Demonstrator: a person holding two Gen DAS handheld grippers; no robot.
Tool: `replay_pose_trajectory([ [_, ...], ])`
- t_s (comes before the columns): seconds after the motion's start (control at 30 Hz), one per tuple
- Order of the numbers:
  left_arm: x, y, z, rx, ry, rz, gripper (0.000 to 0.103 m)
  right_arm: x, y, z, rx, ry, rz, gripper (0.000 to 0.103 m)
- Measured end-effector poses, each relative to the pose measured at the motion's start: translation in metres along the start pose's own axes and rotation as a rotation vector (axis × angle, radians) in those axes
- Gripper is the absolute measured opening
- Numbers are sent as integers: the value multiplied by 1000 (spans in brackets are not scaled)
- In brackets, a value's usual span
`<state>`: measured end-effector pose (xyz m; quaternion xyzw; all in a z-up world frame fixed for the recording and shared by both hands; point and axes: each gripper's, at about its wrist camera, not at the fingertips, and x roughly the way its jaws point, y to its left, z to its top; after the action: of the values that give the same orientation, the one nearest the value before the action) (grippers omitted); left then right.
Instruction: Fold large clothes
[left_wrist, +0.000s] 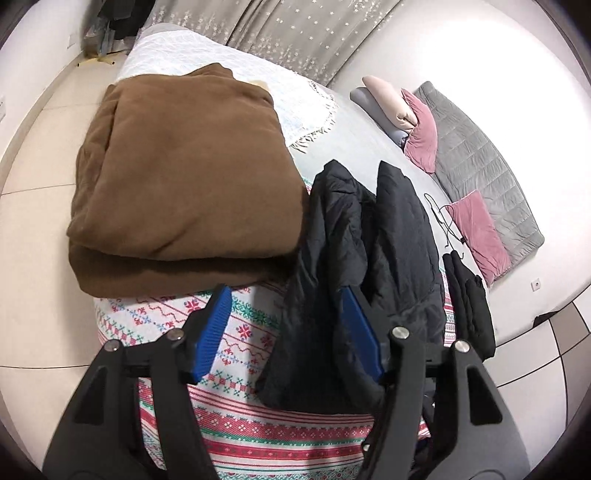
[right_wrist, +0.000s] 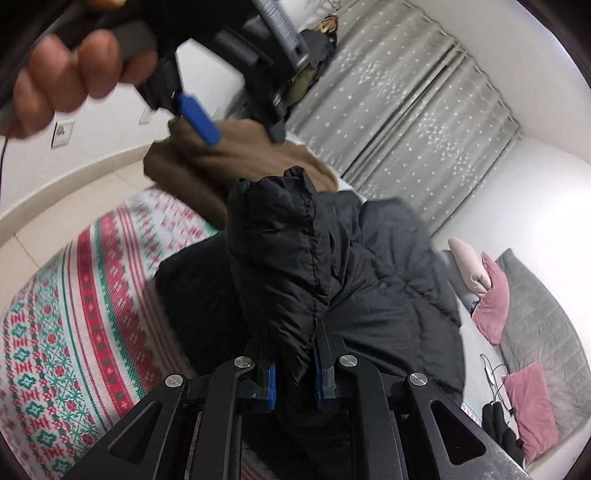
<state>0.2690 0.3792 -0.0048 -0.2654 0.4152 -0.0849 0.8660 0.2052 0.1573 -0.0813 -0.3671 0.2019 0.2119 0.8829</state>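
Black linkage arms filled the bottom of both wrist views, ending in blue ribbed pads. On the right tongs (right_wrist: 293, 380) those pads stood close together, clamped on a fold of the black quilted puffer jacket (right_wrist: 332, 280), whose stitched hem rose straight up from between them and blocked much of that view. The left tongs (left_wrist: 284, 325) stood apart, with nothing pressed between the pads; the right-hand pad (left_wrist: 360, 332) lay against or just over the jacket's edge, though I could not tell whether it touched, and the left-hand pad hung over the red, green and white patterned knit blanket (left_wrist: 236, 410) that covered the near end of the bed. In the left wrist view the jacket (left_wrist: 369, 236) lay in loose dark folds on that blanket, just beside a thick brown fleece garment (left_wrist: 184, 177) folded into a bulky stack, their edges touching. Seen from the right wrist camera, a person's hand (right_wrist: 70, 74) gripped the handle of the left tongs above the brown stack. Farther up the bed lay two pink velvet cushions (left_wrist: 476, 230), a grey quilted throw (left_wrist: 476, 162) and a small black garment (left_wrist: 471, 302) beside a thin black cord. Grey curtains with pale star patterns (right_wrist: 402, 110) hung behind the bed.
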Motion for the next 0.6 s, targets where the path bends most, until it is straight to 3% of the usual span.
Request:
replay_pose_trajectory([
  [0.23,10,-17,-7,-17,56,-147,64,8,-2,1,4,27,47,16],
  [0.3,16,-30,-10,11,71,-151,64,10,-3,-1,20,33,87,18],
  [0.43,36,-55,-20,120,98,-50,64,19,-7,-9,78,57,164,22],
  [0.6,62,-61,-26,149,132,93,64,24,-24,-13,208,76,263,26],
])
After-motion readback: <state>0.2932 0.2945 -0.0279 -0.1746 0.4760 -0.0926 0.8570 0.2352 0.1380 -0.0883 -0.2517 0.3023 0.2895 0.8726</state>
